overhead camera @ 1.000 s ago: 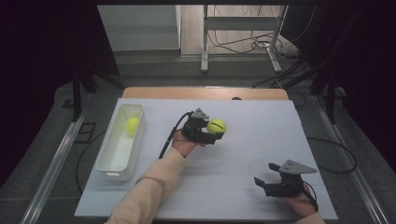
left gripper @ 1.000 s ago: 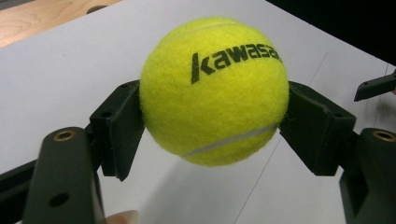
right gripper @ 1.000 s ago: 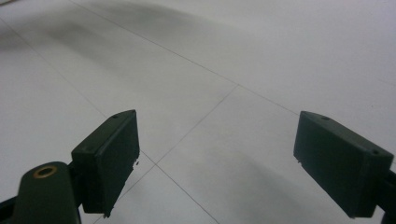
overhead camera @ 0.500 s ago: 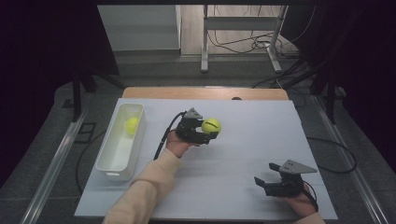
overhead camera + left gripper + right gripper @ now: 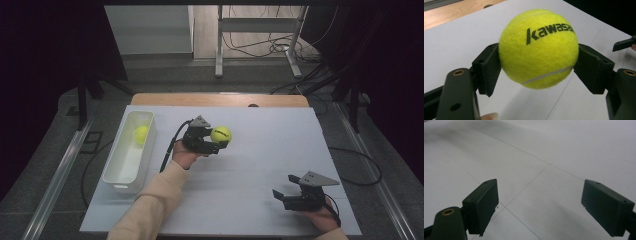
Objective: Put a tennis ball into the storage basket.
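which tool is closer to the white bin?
Left. The left tool, shut on a tennis ball, sits just right of the white bin; the right tool rests open at the table's near-right corner.

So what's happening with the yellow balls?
A person is working at a white table with a hand-held gripper in each hand. The left hand-held gripper is clamped on a yellow tennis ball, with a black pad pressed against each side, and holds it up above the table. A second tennis ball lies in the white bin at the left edge. The right hand-held gripper waits near the front right corner, jaws open, holding nothing.
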The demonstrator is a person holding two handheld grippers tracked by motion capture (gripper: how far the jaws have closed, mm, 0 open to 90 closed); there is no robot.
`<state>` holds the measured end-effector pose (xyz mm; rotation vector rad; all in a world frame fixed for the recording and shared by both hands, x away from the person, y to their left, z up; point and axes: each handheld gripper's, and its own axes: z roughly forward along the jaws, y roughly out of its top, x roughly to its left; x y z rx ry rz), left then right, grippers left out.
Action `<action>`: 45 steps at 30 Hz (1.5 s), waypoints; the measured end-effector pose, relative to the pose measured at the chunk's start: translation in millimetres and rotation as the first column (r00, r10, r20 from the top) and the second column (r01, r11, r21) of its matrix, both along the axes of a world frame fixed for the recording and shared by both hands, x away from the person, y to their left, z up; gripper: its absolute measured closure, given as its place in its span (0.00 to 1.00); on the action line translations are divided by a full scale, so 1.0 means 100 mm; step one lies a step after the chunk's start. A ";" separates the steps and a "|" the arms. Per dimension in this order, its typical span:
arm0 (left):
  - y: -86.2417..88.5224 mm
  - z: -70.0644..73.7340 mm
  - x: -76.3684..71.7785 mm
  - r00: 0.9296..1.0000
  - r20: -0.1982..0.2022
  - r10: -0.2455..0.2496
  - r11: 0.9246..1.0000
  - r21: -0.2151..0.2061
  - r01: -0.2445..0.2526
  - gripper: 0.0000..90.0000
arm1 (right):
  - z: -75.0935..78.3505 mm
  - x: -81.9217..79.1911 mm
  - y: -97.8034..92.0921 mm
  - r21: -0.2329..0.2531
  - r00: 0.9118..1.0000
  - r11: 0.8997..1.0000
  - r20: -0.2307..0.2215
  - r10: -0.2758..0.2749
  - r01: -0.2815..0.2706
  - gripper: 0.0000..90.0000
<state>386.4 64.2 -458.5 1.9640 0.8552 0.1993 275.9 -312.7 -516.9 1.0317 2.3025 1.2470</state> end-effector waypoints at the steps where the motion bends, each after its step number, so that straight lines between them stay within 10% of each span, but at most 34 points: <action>1: 0.02 0.01 -0.01 1.000 0.004 0.000 1.000 -0.003 0.000 0.29 | 0.00 0.00 0.00 0.000 1.000 1.000 -0.001 -0.001 0.001 0.16; 45: 0.51 0.13 -0.15 0.996 0.022 0.082 0.996 -0.018 -0.082 0.29 | 0.00 0.00 -0.02 -0.003 1.000 1.000 0.004 -0.018 0.018 0.16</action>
